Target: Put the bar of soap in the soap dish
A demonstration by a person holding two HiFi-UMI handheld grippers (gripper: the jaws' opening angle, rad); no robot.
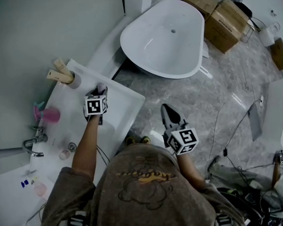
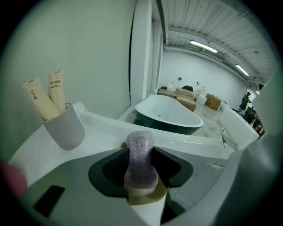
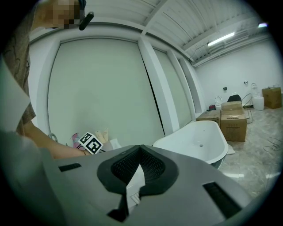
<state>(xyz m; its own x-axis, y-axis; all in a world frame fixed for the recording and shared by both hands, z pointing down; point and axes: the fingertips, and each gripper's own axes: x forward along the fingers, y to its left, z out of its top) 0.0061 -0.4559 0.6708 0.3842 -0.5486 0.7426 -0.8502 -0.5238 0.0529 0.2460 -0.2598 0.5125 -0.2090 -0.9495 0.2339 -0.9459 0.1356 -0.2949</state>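
Showroom-looking bathroom here, with a grey marbled floor [image 1: 215, 98] and plain pale walls. The biggest thing around is a glossy white freestanding bathtub [image 1: 164, 37], with some cardboard boxes [image 1: 224, 17] behind it.

You're standing at a smooth white tabletop [image 1: 125, 104], moulded with rounded edges. On it there's a matte grey cup [image 2: 66, 128] with two paper-wrapped toothbrush packs [image 2: 44, 99] leaning in it, just off to the left of your work.

Your left hand-held gripper [image 1: 100, 91] is clamped on the bar of soap [image 2: 140, 161]. It's standing on end between the jaws, and its rounded top pokes out past them, above the tabletop. The bar is lilac and speckled, with lettering pressed into the face.

There's a tan shape right under the soap that could be the soap dish, but I honestly can't tell.

Your right hand-held gripper [image 3: 140, 152] is closed with nothing in it, held well away from the tabletop.

On handling:
- I'd guess the bar is light and firm but waxy.
- It'll be slick if it's at all damp, and easy to dent if you squeeze hard.
- You've got it across the thin dimension, which looks like the right place since the flat faces give the pads something to sit on.
- The rounded ends would probably squirt out, so I'd avoid gripping there.
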